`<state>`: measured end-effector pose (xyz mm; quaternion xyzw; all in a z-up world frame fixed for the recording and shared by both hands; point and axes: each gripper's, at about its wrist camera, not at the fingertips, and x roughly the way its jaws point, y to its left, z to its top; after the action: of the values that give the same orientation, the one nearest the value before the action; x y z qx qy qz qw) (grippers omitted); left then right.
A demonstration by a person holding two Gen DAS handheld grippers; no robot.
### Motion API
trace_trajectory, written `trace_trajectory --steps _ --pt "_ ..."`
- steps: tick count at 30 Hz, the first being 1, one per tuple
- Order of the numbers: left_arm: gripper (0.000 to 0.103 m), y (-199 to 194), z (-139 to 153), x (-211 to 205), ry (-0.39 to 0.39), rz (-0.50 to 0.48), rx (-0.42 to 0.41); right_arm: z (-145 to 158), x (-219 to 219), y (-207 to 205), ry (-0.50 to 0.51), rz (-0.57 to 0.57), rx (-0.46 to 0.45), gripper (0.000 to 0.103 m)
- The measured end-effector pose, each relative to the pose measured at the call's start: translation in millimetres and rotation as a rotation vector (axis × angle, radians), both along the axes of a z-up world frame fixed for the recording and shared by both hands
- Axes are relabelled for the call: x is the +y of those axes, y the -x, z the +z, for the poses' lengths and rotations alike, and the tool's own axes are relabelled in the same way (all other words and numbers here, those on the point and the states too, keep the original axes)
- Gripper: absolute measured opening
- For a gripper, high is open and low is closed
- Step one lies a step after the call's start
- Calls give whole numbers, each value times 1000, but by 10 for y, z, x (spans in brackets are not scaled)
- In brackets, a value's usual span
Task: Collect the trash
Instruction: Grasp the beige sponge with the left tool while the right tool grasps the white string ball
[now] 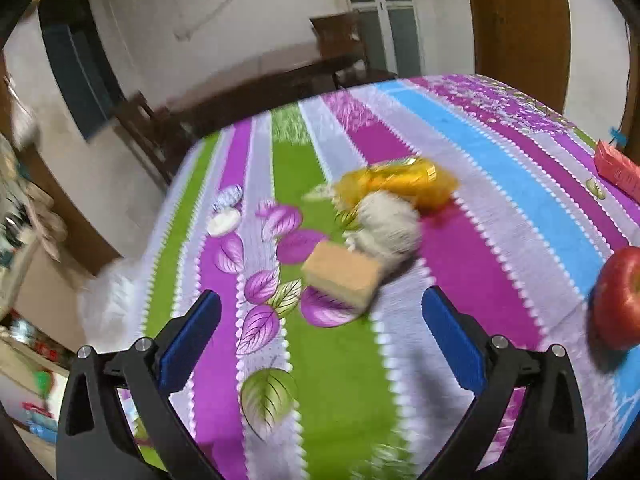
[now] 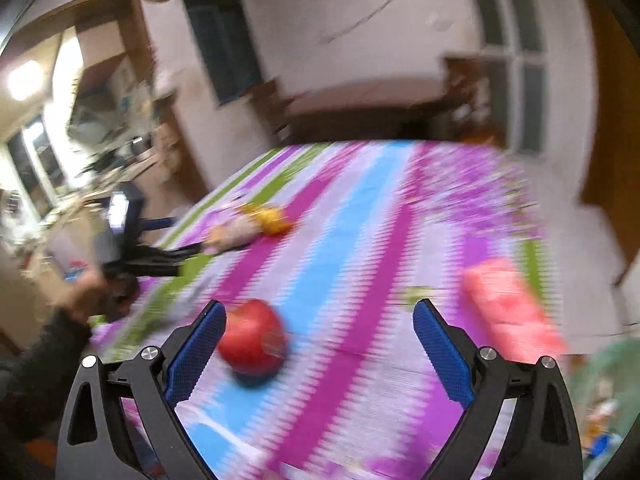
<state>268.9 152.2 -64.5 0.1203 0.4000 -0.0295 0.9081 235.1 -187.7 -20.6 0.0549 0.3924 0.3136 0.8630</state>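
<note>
In the left wrist view a small heap of trash lies on the striped tablecloth: a yellow wrapper, a crumpled white paper ball and a tan block. My left gripper hangs open just short of the tan block, with nothing between its fingers. The right wrist view is blurred. There my right gripper is open above the cloth. A red apple lies close to its left finger, untouched. A pink packet lies to the right. The left gripper also shows there, near the heap.
The red apple and the pink packet lie at the table's right side. A hand and dark sleeve hold the left gripper. Dark wooden furniture stands beyond the far edge. A green mesh thing sits at the lower right.
</note>
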Motion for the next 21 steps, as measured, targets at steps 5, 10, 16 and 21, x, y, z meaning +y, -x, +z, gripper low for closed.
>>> trace_trajectory --steps 5,10,16,21 --pt "97 -187 -99 82 60 -88 16 -3 879 -552 37 87 101 94" --pt "97 -299 -233 -76 26 -198 28 -117 1475 -994 -3 124 213 94" --pt "50 -415 -300 44 116 -207 77 -347 1977 -1365 2 135 303 89" --pt "48 -248 -290 152 139 -190 54 -563 2317 -1600 13 138 367 77"
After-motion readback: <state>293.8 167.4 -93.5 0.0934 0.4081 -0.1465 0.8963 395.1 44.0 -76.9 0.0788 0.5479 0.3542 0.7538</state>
